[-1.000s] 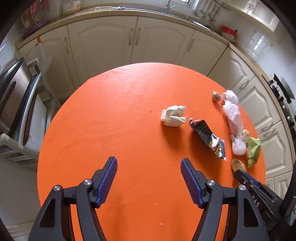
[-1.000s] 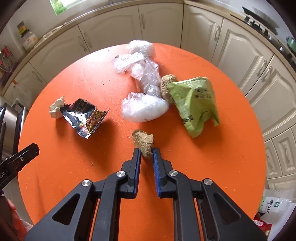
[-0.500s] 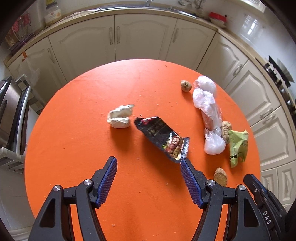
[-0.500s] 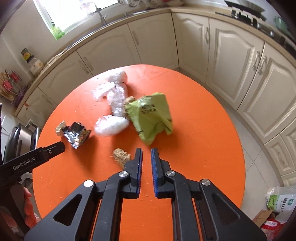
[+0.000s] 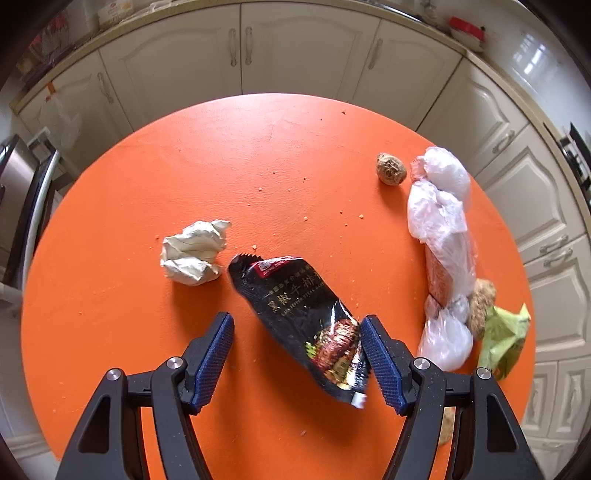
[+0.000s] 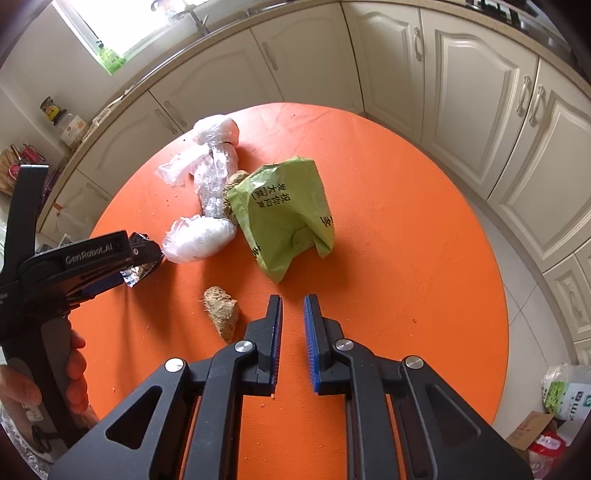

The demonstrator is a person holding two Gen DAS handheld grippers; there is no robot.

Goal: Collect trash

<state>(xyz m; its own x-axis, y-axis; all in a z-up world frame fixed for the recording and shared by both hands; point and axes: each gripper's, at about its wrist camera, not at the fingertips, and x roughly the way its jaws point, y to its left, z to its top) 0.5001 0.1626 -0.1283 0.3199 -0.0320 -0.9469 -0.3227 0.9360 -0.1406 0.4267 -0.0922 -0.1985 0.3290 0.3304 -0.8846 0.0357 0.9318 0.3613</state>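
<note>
Left tongs (image 5: 297,356) now astride black wrapper (image 5: 299,317)

Home kitchen, cream cabinets (image 5: 303,55), sink tap (image 6: 195,18) under window, round orange table (image 5: 184,166)

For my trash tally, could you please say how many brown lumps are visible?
3 brown lumps: one beside the plastic bag's far end, one against the green wrapper, one near the right tool.

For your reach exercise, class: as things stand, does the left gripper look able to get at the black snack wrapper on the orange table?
Probably yes. The left gripper is open, its fingers straddling the black snack wrapper. Nothing lies between them; the crumpled paper sits clear to one side.
</note>
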